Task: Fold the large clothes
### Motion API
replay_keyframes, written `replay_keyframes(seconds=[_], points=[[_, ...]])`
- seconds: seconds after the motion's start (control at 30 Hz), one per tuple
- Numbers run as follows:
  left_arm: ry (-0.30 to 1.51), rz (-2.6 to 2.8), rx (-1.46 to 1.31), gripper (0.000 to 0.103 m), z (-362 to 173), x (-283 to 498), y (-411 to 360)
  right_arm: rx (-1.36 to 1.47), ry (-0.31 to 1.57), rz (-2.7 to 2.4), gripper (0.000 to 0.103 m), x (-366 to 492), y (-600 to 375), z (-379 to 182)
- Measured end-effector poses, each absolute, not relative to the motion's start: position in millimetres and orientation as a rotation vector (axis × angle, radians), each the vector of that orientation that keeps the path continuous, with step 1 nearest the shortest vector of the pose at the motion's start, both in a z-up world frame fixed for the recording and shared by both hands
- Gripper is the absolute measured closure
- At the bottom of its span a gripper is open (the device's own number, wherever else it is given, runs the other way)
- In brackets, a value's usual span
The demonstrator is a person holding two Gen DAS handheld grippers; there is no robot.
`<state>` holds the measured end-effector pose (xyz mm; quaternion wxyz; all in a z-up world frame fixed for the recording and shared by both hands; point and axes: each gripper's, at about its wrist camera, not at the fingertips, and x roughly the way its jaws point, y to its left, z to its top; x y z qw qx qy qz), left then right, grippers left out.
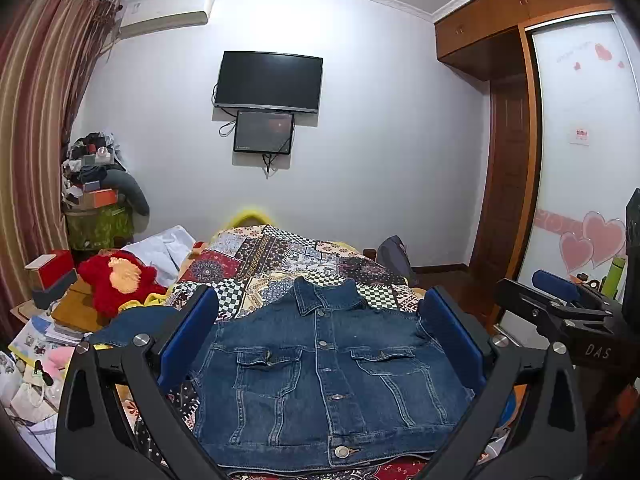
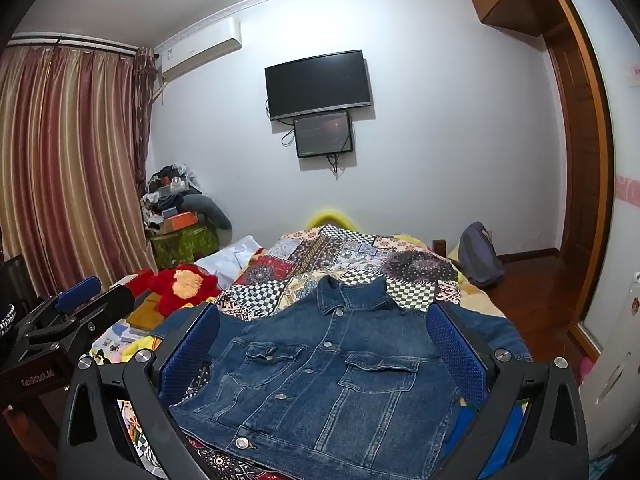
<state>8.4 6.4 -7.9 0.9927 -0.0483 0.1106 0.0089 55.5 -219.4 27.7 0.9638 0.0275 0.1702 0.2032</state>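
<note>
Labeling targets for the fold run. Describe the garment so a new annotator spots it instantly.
Start at the bed with the patchwork quilt. At its near end lies the denim jacket, spread front-up, buttoned, collar toward the wall. It is the only blue denim there; the red plush toy sits off to the left.

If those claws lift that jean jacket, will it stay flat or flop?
Probably flop: the denim jacket is soft cloth lying flat on the quilt. Thick seams and metal buttons suggest it is fairly heavy and will sag from a pinch.
</note>
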Motion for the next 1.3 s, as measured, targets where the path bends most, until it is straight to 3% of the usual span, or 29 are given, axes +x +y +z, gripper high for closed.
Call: replay_keyframes(seconds=[1.3], points=[[0.236, 0.017, -0.123, 0.000, -6.2, 10.0, 10.1, 0.051, 0.344, 0.412, 0.000, 55.6, -219.9, 30.6]])
